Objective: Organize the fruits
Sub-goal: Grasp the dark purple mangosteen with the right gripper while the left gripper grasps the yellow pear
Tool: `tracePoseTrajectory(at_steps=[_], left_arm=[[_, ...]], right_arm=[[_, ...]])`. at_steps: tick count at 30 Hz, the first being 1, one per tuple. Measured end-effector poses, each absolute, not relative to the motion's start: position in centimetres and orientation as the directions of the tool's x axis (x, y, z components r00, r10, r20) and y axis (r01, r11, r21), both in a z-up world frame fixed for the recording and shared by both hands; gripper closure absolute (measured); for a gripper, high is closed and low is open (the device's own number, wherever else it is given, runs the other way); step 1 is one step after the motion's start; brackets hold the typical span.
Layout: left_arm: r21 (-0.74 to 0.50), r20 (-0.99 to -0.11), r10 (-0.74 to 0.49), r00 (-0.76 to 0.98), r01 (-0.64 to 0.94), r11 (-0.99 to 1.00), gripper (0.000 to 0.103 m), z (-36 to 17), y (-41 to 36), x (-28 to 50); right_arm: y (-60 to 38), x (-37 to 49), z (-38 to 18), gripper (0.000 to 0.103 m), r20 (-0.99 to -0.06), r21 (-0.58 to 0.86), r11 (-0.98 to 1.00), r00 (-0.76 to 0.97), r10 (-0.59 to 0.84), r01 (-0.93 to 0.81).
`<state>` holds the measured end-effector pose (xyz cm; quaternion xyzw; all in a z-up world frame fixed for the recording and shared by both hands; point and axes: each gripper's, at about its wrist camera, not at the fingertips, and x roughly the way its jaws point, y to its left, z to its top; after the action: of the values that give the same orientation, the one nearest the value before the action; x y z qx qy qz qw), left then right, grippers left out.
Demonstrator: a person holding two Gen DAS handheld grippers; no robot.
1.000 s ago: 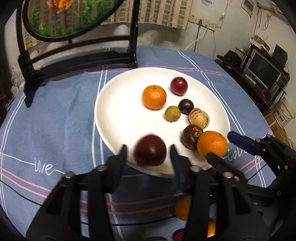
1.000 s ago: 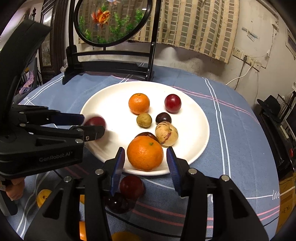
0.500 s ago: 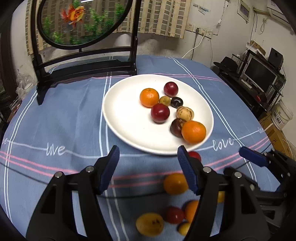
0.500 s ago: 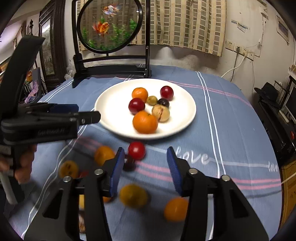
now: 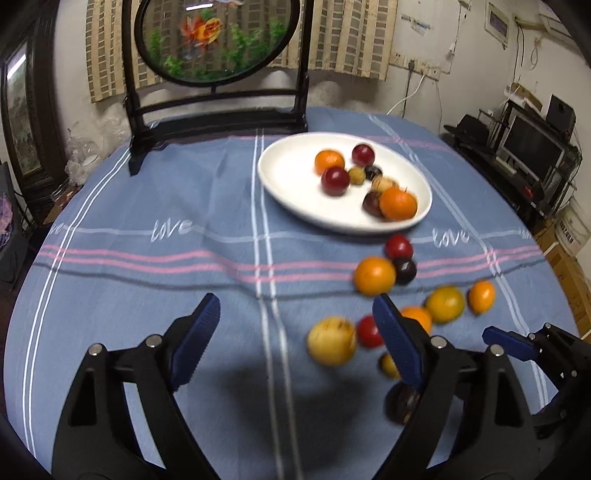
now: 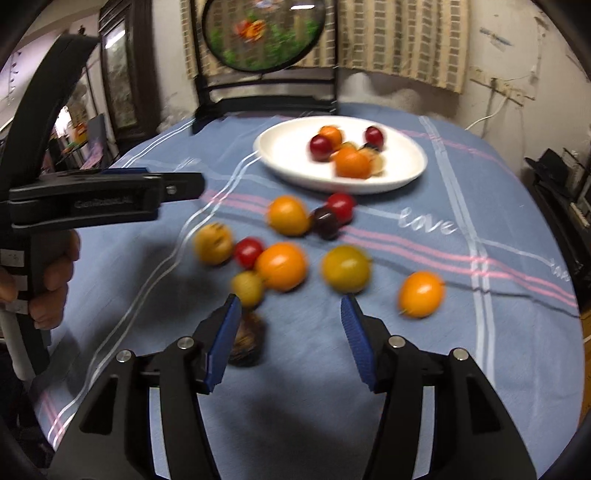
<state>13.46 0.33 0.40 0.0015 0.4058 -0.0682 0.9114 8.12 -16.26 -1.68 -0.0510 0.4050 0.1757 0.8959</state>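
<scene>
1. Right wrist view, nearest first: the right gripper (image 6: 290, 325) hangs over the blue tablecloth (image 6: 461, 332) with its jaws spread wide and nothing between them. A dark brown fruit (image 6: 246, 341) lies right against its left finger.
2. Left wrist view: the left gripper (image 5: 295, 328) is also wide open and holds nothing. A yellow fruit (image 5: 331, 339) and a small red one (image 5: 367, 331) lie between its fingers, nearer the right one.
3. Just ahead of the right gripper's tips sit a blurred scatter of loose fruit: a small yellow-green fruit (image 6: 247, 288), an orange (image 6: 281, 266), a yellow-green round fruit (image 6: 346, 268), and off to its right, apart, another orange (image 6: 421, 294).
4. Farther out, an orange (image 6: 288, 215), a dark plum (image 6: 325, 222) and a red fruit (image 6: 340, 208) sit bunched together.
5. Beyond them is the white plate (image 6: 288, 147), carrying oranges and red and dark fruits.
6. Farthest away stands a round fish panel (image 6: 262, 33) in a black frame.
</scene>
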Motion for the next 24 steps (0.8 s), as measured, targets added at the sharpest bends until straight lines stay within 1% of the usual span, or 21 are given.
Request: tracePoseTrajectory(at_steps=[4,5,6,10,11,12,13,17,22,24], left_arm=[[-0.051,-0.75,-0.118,0.651,0.12,0.991,0.017,-0.4,1.3,12.3],[-0.053,-0.751,-0.118,0.65,0.119,0.992,0.017,-0.5,1.5,12.2],[-0.056,-0.753,-0.119,0.647,0.118,0.991,0.017,-0.7,1.7,12.0],[-0.053,-0.763,-0.112,0.637,0.11,0.992,0.017,-1.2,2.1,11.7],[-0.053,-0.764,-0.111,0.636,0.109,0.993,0.017,-1.3,2.2,11.7],[-0.053,-0.767,-0.11,0.633,0.109,0.993,0.017,-1.4,2.2,11.7],[-0.051,-0.769,-0.108,0.63,0.109,0.993,0.017,-1.6,2.1,11.8],[-0.042,-0.779,-0.106,0.618,0.118,0.992,0.017,-2.1,1.5,12.1],[-0.027,-0.789,-0.117,0.602,0.157,0.987,0.017,-2.8,0.1,12.7],[-0.016,-0.796,-0.113,0.594,0.166,0.986,0.017,-3.2,-0.4,12.9]], right_arm=[[-14.0,7.1,-2.7,0.045,-0.763,0.047,0.915,0.576,0.292,-0.401],[-13.5,7.0,-3.0,0.042,-0.77,0.042,0.913,0.57,0.289,-0.406],[-13.1,7.0,-3.3,0.042,-0.774,0.035,0.912,0.566,0.284,-0.41],[-12.0,7.5,-4.5,0.042,-0.802,-0.013,0.918,0.552,0.227,-0.397],[-12.0,7.6,-4.8,0.055,-0.81,-0.016,0.92,0.544,0.218,-0.392],[-12.1,7.9,-4.9,0.056,-0.814,-0.002,0.919,0.534,0.227,-0.393],[-12.5,7.9,-4.7,0.056,-0.803,0.019,0.925,0.545,0.24,-0.38],[-14.1,7.8,-3.7,0.056,-0.763,0.028,0.933,0.595,0.252,-0.359],[-17.1,7.9,-4.0,0.056,-0.761,0.046,0.955,0.61,0.223,-0.291],[-17.8,7.8,-4.1,0.056,-0.759,0.074,0.956,0.606,0.238,-0.283]])
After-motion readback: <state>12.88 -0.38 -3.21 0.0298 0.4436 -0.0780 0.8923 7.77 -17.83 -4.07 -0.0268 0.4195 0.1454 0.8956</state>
